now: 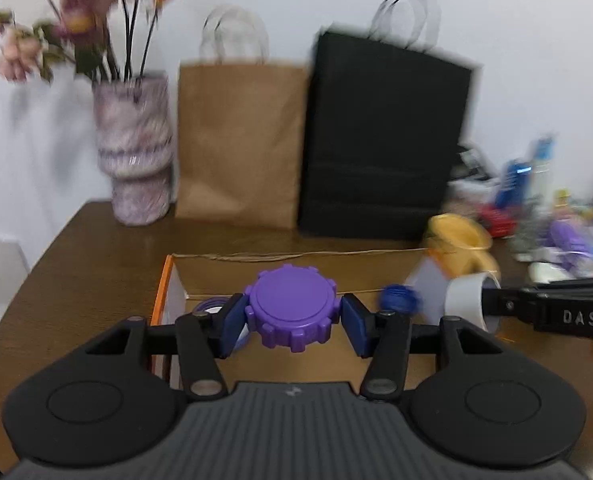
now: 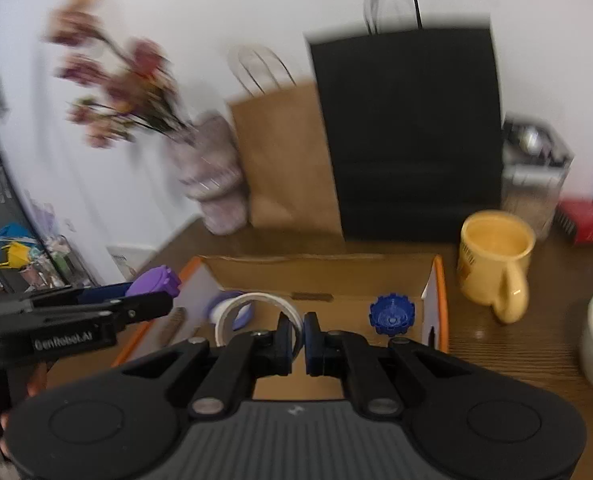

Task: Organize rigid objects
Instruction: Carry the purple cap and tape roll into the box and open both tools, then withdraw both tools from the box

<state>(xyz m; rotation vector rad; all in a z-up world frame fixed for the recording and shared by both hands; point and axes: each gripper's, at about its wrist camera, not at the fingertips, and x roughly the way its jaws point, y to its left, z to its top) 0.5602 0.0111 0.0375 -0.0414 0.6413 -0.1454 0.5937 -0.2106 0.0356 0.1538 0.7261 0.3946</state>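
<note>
Left tool [image 1: 293, 316] pinching purple cap [image 1: 292, 306] at centre; right tool [image 2: 295, 334] clamped on white tape roll [image 2: 256, 312], above cardboard box [image 2: 316, 268].

A purple notched lid [image 1: 292, 306], round with a flat raised disc on top, sits clamped by its edges between blue pads above an open cardboard box [image 2: 320, 276] with orange-trimmed white flaps. A white tape roll [image 2: 256, 314] hangs pinched by its band over the same box. Inside on the box floor lie a dark blue notched cap [image 2: 392, 315] at right and a purple-and-white ring [image 2: 228, 306], partly hidden, at left.
</note>
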